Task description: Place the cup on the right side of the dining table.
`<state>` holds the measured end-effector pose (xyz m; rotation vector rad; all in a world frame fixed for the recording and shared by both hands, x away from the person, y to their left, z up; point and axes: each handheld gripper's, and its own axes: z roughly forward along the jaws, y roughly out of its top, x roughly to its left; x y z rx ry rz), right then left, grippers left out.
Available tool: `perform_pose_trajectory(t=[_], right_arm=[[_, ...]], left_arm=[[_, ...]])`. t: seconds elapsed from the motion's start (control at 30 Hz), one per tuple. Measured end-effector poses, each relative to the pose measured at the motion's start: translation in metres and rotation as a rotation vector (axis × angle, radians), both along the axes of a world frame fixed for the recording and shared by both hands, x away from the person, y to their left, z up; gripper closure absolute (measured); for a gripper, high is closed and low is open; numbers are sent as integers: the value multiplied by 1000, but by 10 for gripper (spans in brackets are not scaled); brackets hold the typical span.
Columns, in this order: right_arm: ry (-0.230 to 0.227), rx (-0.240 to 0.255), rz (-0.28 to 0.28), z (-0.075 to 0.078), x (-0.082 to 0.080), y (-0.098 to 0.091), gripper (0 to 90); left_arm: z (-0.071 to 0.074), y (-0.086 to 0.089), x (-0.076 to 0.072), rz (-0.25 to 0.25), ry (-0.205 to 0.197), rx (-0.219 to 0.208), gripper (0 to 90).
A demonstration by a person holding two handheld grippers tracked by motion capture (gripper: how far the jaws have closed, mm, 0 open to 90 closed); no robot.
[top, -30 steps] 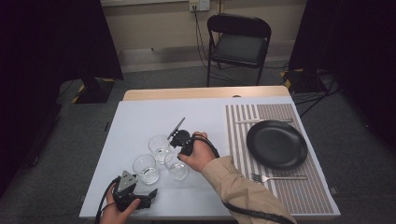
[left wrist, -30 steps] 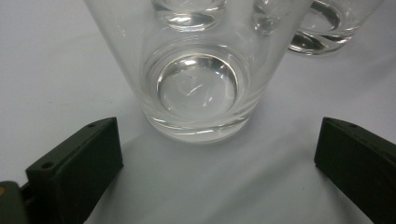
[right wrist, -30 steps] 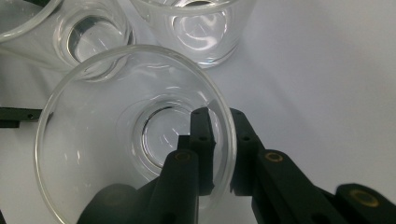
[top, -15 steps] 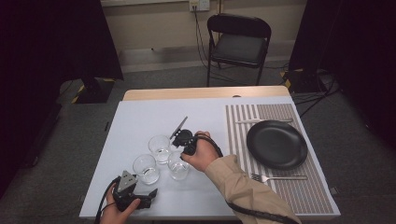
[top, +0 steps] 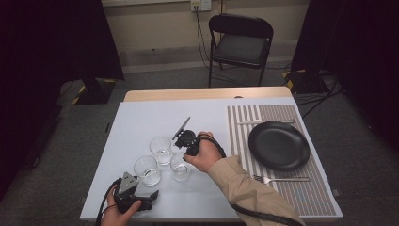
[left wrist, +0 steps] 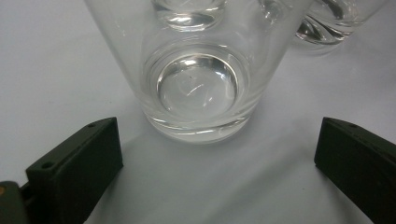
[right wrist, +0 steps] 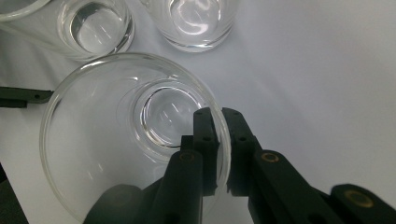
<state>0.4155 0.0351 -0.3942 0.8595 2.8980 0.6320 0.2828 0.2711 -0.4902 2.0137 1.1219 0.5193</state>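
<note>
Glasses: three stand clustered left of centre on the white table [top: 141, 117], with one plate [top: 278, 145], one fork [top: 281, 178] and one knife [top: 263, 122] on the striped mat at right.

From the right gripper view, the right gripper [right wrist: 218, 140] pinches the near glass [right wrist: 135, 135] by its rim; lift straight up, gently, keeping the wall clamped.

From the left gripper view, the left gripper [left wrist: 215, 163] is spread, just short of another glass [left wrist: 196, 88].

The high view looks down and forward over my surface [top: 141, 117] from behind my arms, taking in all of it. My left tool's [top: 137, 202] camera sits low, facing the nearest glass [left wrist: 198, 70] close up. My right tool's [right wrist: 219, 140] camera looks steeply down into a glass [right wrist: 107, 140]. All share the three glasses.
</note>
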Motion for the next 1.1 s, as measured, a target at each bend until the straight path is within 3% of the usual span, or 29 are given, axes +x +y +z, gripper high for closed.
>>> perform_pose_trajectory(t=[1.1], right_arm=[[-27, 8, -85, 27, 7, -42, 858]], left_arm=[[0, 0, 0, 0, 1, -1, 0]])
